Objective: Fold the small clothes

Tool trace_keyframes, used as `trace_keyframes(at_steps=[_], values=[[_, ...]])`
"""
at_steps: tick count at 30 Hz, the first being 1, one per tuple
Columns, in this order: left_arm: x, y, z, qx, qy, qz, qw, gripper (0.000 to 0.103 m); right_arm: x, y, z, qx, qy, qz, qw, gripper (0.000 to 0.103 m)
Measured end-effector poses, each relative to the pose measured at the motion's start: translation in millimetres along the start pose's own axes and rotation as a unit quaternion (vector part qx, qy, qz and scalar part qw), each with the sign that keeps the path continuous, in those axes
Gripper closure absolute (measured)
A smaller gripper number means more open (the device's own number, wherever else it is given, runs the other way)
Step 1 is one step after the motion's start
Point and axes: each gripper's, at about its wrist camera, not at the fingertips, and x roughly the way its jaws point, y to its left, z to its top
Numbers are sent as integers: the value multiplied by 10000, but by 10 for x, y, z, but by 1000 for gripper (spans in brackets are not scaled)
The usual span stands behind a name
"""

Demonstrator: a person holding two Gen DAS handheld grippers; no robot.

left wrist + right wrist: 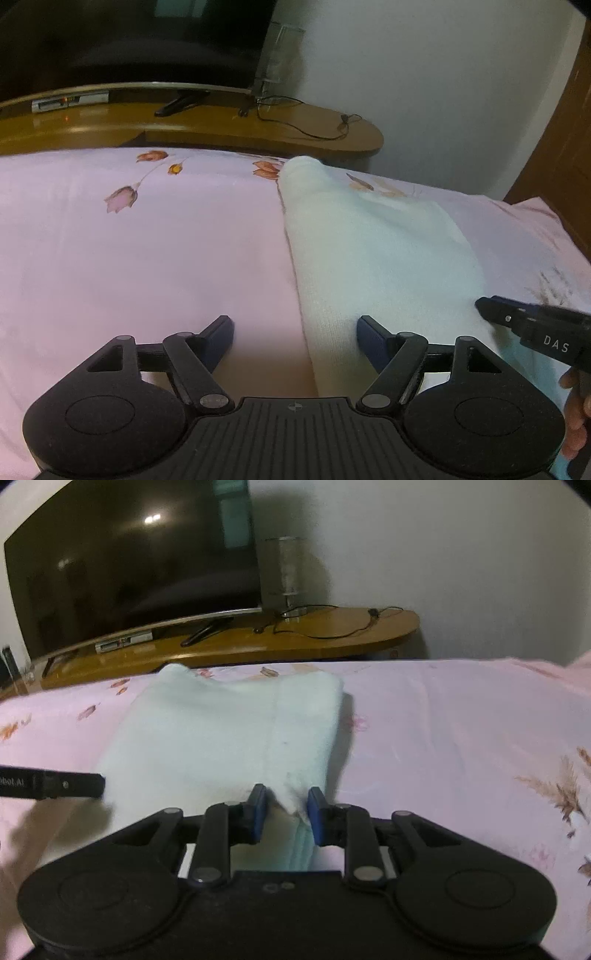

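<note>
**Right gripper pinches the folded garment's near edge; left gripper spread wide**

A pale, whitish knit garment [221, 731] lies folded on the pink floral bedsheet [461, 738], stretching straight ahead of both grippers.

The right gripper [284, 812] has its blue-padded fingers [258, 808] drawn close together around the near right corner of the garment. Stacked layers of the fabric sit between them, bunched up where the pads press in. The rest of the garment runs forward beyond the fingertips.

The left gripper [295, 332] has its fingers [221, 332] spread wide and holds nothing. The garment's left edge runs between them: the right finger rests over the cloth, the left over bare sheet.

Beyond the bed stands a wooden TV stand [332, 635] carrying a dark television [129, 565] and a black cable [332, 627].
</note>
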Motion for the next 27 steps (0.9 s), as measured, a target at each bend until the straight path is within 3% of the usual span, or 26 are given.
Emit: trace_keyframes(at_steps=[7, 9, 11, 13, 14, 15, 16, 18, 20, 22, 24, 27], values=[[-66, -33, 68, 203, 32, 63, 9998, 29, -47, 1, 75, 4, 109, -8, 9999, 73], [-69, -42, 86, 250, 20, 71, 9997, 29, -114, 52, 131, 98, -140, -63, 9998, 73], [-59, -34, 89, 230, 18, 56, 9997, 29, -209, 18, 136, 455, -383, 223, 9980, 73], [-56, -32, 85, 211, 28, 35, 9998, 29, -104, 39, 94, 362, -148, 197, 9990, 74], [-57, -35, 85, 234, 28, 60, 9997, 29, 34, 54, 38, 174, 187, -4, 9997, 69], [-64, -41, 89, 269, 36, 67, 9996, 29, 63, 24, -8, 161, 152, 1, 9998, 67], [-70, -42, 97, 303, 48, 76, 9995, 29, 66, -25, 3, 306, 202, -26, 9993, 57], [-93, -44, 112, 353, 54, 112, 9993, 29, 5, -130, 63, 697, 280, 100, 9971, 58], [-173, -35, 141, 313, -50, 53, 9995, 29, -130, -209, 80, 909, 71, 217, 9956, 59], [-202, 8, 167, 189, -67, -262, 9995, 29, -173, -357, 69, 1273, 94, 534, 9904, 59], [-137, 129, 182, -252, 213, -913, 9953, 29, -139, -565, 36, 1875, 220, 914, 9778, 60], [105, 376, 152, -1204, 939, -2081, 9661, 29, -27, -847, -30, 2558, 419, 1404, 9556, 58]])
